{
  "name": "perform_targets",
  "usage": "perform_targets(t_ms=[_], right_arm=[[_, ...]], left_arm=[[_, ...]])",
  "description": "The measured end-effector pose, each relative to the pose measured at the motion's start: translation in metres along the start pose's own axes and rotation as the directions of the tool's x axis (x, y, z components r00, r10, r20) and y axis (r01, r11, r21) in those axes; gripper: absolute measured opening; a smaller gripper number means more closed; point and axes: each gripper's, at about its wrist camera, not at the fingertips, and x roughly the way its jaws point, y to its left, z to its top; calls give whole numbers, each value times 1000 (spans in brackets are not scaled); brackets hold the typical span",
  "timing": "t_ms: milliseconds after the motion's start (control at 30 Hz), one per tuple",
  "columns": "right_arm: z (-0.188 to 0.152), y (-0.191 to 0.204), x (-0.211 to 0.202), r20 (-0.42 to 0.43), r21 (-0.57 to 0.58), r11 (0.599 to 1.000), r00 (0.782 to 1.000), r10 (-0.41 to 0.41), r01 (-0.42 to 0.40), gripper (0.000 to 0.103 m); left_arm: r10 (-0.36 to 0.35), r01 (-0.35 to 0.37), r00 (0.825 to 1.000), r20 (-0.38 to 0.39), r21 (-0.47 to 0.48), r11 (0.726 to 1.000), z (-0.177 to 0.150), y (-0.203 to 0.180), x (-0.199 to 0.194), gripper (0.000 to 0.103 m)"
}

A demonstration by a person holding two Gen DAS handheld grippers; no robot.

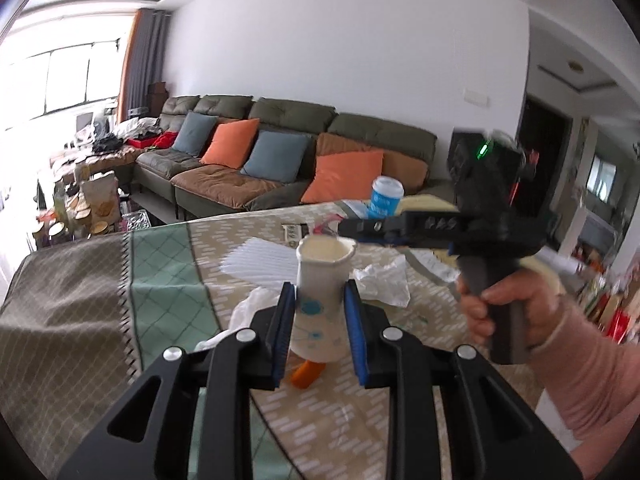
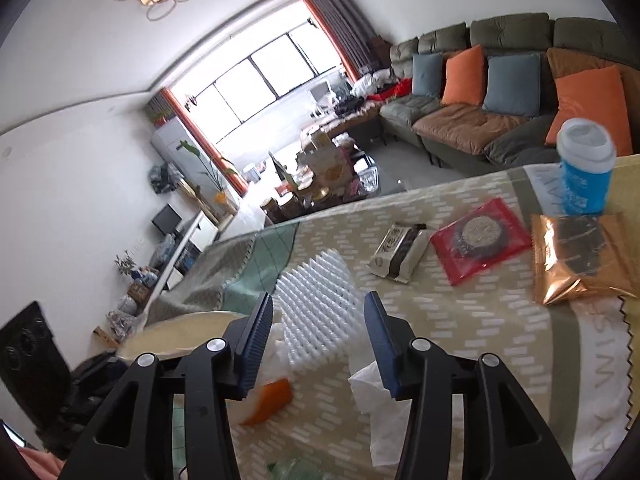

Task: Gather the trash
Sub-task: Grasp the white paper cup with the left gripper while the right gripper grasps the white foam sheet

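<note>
The left gripper (image 1: 318, 312) has its jaws clamped on one white paper cup (image 1: 322, 280), pinched at the waist and upright above the counter (image 1: 168, 264). The right gripper (image 2: 318, 344), gripped by a hand (image 1: 504, 300), hangs with jaws apart and nothing between them. Below it: one white foam net (image 2: 316, 304), one crumpled tissue (image 2: 372, 396), one orange scrap (image 2: 272, 400). Further back lie three snack packets, grey (image 2: 400, 256), red (image 2: 482, 240) and gold (image 2: 580, 256), with one blue cup (image 2: 586, 172) behind them.
</note>
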Motion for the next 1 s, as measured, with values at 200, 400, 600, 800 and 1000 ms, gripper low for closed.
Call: perform_targets(t_ms=[200,400,600,800,1000], right_arm=[[-1,-5,26,-71,-2,999,996,-46,46,53],[-5,-6,42,-123,-20,995,988,-98,96,53],[-7,-7,48,-142,-37,993,983,-118,113,47],[-12,-1,46,-129,-75,991,985,-118,109,16],[-8,12,26,-50,-85,993,995,-85,80,14]], left_arm=[[17,-15,1000,17,-72,997,-5,22,-26,3],[17,-20,999,-34,-109,994,-26,36,-28,8],[-7,1,998,-58,-109,994,-46,33,-36,38],[30,-39,997,-70,-129,991,-59,34,-52,39],[47,-48,999,-8,-165,985,-57,42,-82,46]])
